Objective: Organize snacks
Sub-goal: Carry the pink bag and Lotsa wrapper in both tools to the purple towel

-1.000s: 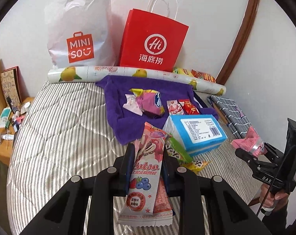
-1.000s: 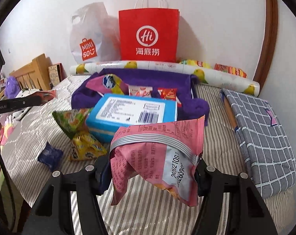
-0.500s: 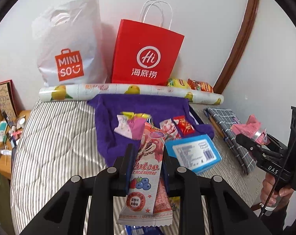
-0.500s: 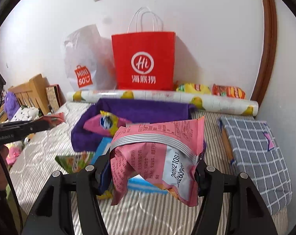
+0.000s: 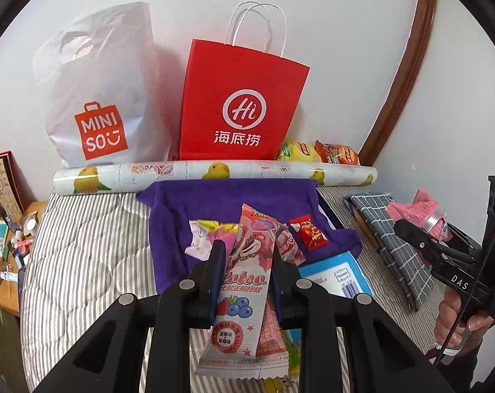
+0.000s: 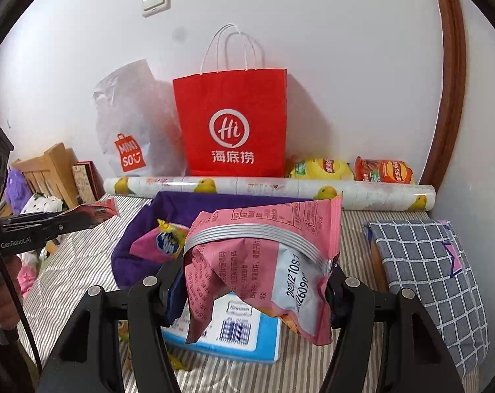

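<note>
My left gripper (image 5: 246,262) is shut on a long pink strawberry-blueberry snack packet (image 5: 244,294), held up over the bed. My right gripper (image 6: 250,278) is shut on a crumpled pink snack bag (image 6: 264,262), also held in the air. A red paper bag (image 5: 241,111) with white handles and a white Miniso plastic bag (image 5: 100,98) stand against the wall. Small snack packets (image 5: 308,232) lie on a purple towel (image 5: 231,199). A blue box (image 6: 241,330) lies in front of the towel. The right gripper also shows in the left wrist view (image 5: 421,229).
A fruit-printed roll (image 5: 214,173) lies between the towel and the bags. Yellow and orange chip bags (image 6: 349,168) sit behind it at the right. A grey checked cloth bundle (image 6: 427,271) lies at the bed's right. A cluttered wooden side table (image 5: 8,229) stands left.
Both grippers have risen and pulled back with their packets still held. The red bag and white bag now sit lower and more central in both views.
</note>
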The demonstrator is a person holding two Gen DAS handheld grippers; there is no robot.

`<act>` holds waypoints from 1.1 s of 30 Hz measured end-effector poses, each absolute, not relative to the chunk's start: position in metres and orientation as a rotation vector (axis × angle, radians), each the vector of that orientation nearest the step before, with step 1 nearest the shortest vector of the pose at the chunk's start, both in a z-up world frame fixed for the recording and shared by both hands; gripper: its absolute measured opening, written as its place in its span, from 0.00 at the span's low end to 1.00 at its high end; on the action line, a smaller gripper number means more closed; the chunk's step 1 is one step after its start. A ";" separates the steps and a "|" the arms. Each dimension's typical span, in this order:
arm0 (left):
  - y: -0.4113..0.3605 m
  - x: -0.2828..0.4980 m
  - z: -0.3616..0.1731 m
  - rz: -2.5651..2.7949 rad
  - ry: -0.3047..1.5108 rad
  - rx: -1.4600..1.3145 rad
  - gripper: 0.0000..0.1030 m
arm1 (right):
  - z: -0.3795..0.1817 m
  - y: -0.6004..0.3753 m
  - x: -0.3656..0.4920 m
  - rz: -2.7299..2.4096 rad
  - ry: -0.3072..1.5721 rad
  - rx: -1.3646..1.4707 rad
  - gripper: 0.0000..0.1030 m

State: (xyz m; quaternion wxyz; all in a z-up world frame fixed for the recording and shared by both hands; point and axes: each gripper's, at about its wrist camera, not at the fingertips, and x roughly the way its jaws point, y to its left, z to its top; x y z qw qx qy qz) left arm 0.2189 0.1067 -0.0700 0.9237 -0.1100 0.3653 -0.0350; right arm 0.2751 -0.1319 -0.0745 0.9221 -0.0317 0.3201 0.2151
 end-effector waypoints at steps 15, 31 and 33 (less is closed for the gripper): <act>0.109 0.262 -0.069 -0.070 0.762 -0.194 0.23 | -0.073 -0.128 0.318 0.432 0.651 -0.003 0.61; 0.117 0.301 -0.073 -0.074 0.770 -0.197 0.23 | -0.083 -0.111 0.363 0.438 0.664 0.033 0.61; 0.119 0.304 -0.074 -0.073 0.767 -0.203 0.23 | -0.083 -0.109 0.368 0.436 0.668 0.032 0.61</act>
